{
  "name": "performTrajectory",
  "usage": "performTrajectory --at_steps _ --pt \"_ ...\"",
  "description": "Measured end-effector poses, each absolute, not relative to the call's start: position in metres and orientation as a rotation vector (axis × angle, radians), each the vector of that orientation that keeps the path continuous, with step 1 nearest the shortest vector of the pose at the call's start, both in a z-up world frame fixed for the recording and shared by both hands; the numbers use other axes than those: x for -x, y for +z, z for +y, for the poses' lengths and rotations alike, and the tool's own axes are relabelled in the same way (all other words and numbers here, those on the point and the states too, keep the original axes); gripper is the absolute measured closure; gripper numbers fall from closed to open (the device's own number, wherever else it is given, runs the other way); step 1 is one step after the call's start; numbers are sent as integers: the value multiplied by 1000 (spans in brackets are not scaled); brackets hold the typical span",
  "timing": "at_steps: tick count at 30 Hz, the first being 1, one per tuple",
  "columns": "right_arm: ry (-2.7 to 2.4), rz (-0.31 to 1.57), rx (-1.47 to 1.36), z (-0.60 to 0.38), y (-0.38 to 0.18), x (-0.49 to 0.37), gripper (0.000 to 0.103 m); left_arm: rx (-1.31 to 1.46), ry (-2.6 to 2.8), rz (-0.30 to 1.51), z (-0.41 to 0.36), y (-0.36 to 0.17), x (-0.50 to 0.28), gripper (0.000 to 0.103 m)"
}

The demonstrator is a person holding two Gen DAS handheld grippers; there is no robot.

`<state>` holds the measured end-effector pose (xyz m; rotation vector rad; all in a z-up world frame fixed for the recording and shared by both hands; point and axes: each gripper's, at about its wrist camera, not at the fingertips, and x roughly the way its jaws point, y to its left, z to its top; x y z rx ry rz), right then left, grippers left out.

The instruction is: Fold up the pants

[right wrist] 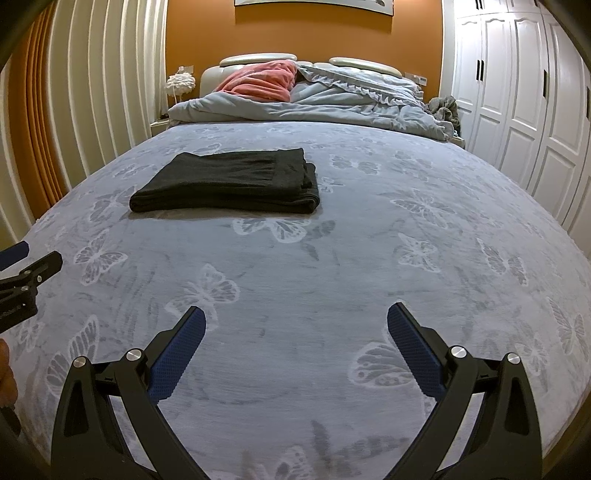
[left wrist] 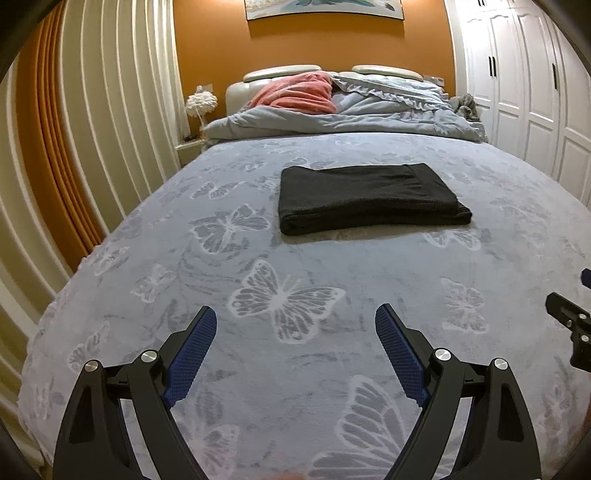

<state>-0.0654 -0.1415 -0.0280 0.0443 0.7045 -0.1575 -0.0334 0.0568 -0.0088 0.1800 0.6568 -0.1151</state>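
No readable text in either view.

Neither wrist view carries a legible word, number, brand or sign. The framed picture on the orange wall point(left wrist: 324, 9) shows only painted shapes, cut off by the top edge. The small pale plate on the wall beside the cream headboard point(right wrist: 420, 79) is too small and blurred to tell whether it bears any marking. The grey bedspread with woven butterflies point(left wrist: 288, 306) bears pattern only, no lettering.
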Motion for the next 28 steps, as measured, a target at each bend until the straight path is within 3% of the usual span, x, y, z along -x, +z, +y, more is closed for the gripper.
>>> performTrajectory --at_steps 19,23,28 --pt "-146 710 -31 -134 -29 63 6 -201 -129 638 49 -12 38 18" --pt "-140 711 -30 -132 -29 62 6 -214 -144 622 48 -10 39 23" --pt "-136 708 -27 -130 -29 61 6 -220 -148 625 47 -12 38 23"
